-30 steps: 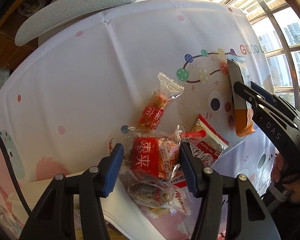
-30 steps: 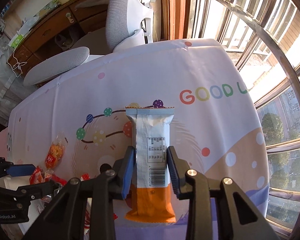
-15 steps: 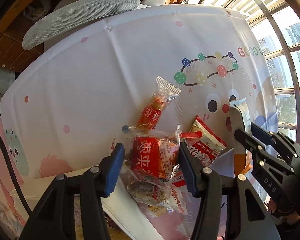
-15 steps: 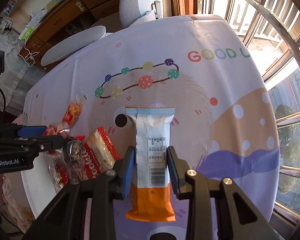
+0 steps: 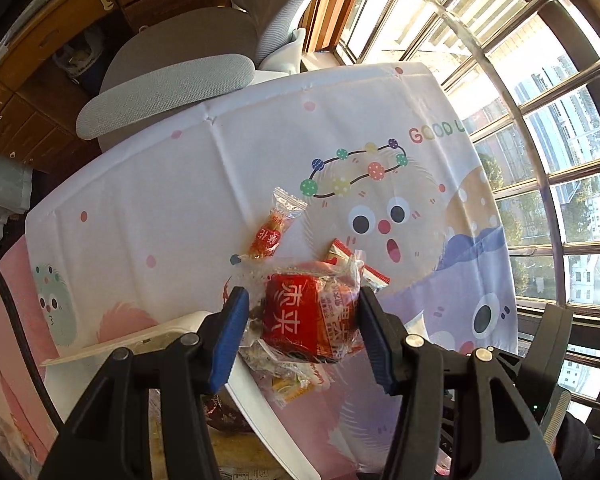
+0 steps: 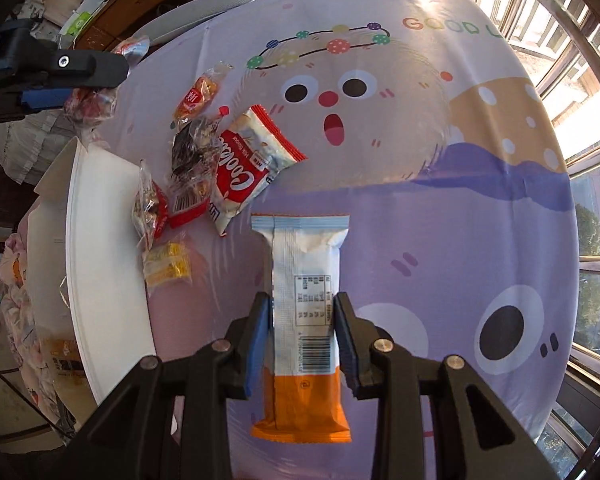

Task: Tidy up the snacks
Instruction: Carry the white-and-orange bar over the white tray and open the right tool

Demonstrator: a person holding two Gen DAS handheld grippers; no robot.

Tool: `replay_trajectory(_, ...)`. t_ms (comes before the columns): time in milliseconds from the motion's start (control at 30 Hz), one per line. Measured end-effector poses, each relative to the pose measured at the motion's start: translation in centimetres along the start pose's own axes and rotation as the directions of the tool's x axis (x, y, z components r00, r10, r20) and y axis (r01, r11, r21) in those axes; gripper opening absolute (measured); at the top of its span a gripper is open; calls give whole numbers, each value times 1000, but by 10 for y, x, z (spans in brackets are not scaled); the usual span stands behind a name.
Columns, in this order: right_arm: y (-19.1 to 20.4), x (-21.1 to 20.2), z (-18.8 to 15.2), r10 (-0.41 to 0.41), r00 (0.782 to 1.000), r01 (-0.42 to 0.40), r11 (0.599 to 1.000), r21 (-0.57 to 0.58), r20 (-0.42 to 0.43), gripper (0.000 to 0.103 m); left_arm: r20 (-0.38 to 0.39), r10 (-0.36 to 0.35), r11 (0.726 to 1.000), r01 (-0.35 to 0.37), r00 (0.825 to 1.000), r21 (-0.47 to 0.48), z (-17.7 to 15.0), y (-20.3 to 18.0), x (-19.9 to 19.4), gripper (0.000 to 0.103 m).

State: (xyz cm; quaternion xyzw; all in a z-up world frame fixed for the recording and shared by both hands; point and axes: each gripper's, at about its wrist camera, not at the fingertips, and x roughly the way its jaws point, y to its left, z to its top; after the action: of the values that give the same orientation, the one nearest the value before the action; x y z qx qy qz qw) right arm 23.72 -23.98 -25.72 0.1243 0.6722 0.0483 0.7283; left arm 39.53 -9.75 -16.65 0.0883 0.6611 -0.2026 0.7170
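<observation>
Left gripper point(image 5: 300, 320) squeezing a red snack bag point(image 5: 308, 320), right gripper point(image 6: 302, 320) squeezing a white and orange snack bar point(image 6: 302, 320), both above the cartoon tablecloth point(image 6: 460, 200)

A cartoon-print tablecloth point(image 6: 440, 208) covers the table, bearing a white box point(image 6: 100, 240) and loose snack packets point(image 6: 240, 172).

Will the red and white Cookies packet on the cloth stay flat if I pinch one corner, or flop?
The Cookies packet is thin crinkled film, so it will likely sag from a corner. It looks puffy and probably light. Its glossy wrapper may slip, and it overlaps the dark clear-wrapped snack, which might drag along.
</observation>
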Motion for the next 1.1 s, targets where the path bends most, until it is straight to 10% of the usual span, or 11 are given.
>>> replay_trajectory(567, 6, -73, -47, -4, 996, 0, 999, 45, 90, 32, 194, -40, 999, 44, 980, -17, -112, -1, -139, 54)
replay_trajectory(1100, 95, -118, -91, 59, 974, -54, 998, -30, 216, 32, 262, -8, 996, 31, 965, -83, -235, 46, -195, 54)
